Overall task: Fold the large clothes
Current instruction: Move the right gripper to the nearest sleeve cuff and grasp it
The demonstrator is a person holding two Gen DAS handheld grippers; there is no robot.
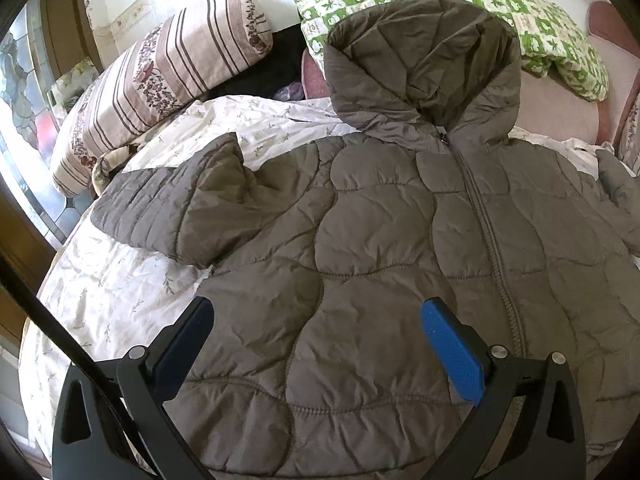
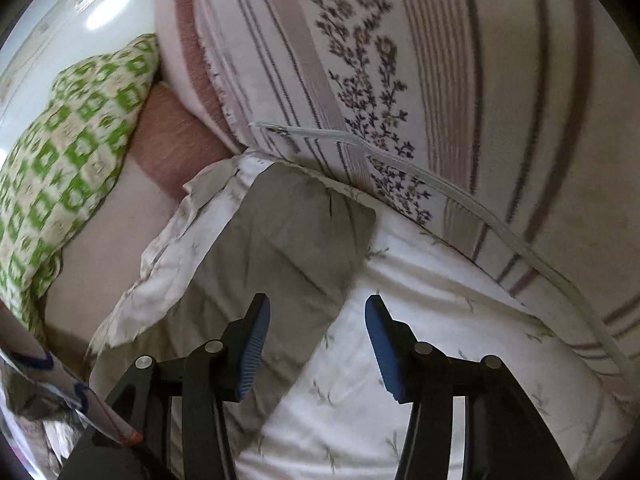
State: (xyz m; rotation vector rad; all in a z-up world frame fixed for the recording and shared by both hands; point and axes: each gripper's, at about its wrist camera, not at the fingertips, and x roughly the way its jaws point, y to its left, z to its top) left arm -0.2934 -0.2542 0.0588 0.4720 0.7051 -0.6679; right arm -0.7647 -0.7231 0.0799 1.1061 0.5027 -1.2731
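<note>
A grey-brown quilted hooded jacket lies front up and zipped on a white floral bedsheet. Its hood points toward the pillows, and one sleeve spreads out to the left. My left gripper hovers open over the jacket's lower front, its blue pads wide apart and holding nothing. In the right wrist view the other sleeve lies on the sheet, cuff end away from me. My right gripper stands open above it. The sleeve's edge runs between the fingers, and the pads do not press on it.
A striped floral pillow lies at the back left and another lies just beyond the right sleeve's cuff. A green checked pillow sits behind the hood, by a pink headboard. The bed's left edge drops toward a tiled floor.
</note>
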